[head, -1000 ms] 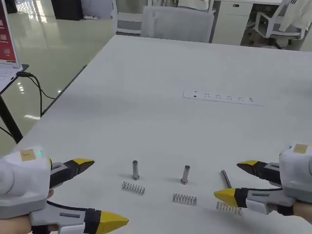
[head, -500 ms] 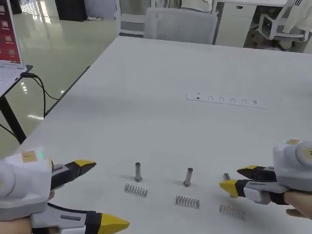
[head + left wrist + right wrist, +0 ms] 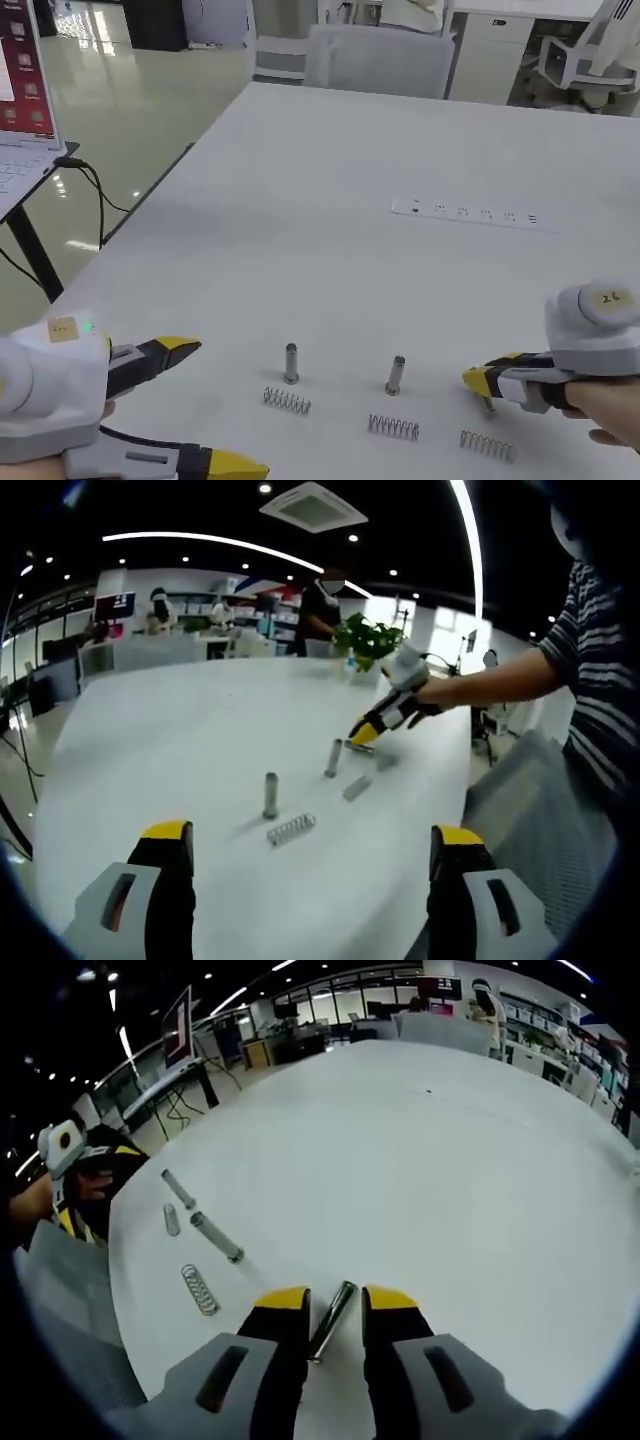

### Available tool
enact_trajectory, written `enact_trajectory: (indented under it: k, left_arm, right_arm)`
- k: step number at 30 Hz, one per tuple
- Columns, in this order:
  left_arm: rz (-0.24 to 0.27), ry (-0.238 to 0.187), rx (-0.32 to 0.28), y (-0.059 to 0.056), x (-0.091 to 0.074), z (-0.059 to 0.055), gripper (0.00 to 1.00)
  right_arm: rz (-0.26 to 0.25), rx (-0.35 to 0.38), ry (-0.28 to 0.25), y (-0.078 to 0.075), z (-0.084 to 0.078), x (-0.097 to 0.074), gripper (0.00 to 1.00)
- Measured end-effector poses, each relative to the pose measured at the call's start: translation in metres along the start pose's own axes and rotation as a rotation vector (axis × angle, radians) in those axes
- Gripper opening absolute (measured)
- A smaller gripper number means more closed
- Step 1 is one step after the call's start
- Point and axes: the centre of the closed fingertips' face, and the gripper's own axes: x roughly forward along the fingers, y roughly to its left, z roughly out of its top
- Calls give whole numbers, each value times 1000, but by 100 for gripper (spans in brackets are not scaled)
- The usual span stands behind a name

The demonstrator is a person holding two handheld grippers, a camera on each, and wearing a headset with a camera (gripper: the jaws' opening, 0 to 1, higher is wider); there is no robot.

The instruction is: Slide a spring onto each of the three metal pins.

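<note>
A small yellow label on top of the right gripper carries a handwritten number that looks like 26. The yellow label on the left gripper is too blurred to read, as is the laptop screen beside the surface

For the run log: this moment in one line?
left gripper open | right gripper straddling lying pin, grip unclear | springs all on table
</note>
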Motion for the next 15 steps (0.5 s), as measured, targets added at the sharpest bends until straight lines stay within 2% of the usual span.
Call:
enact_trajectory:
  k: [4, 12, 15]
  left_arm:
    - [1, -1, -4, 1, 0, -1, 95]
    - [-4, -1, -5, 0, 2, -1, 95]
    - [-7, 3, -5, -2, 2, -2, 95]
  right_arm:
    - [2, 27, 14, 2, -2, 2, 14]
    - [-12, 17, 58, 0, -8, 5, 9]
    - [-19, 16, 51, -2, -7, 7, 9]
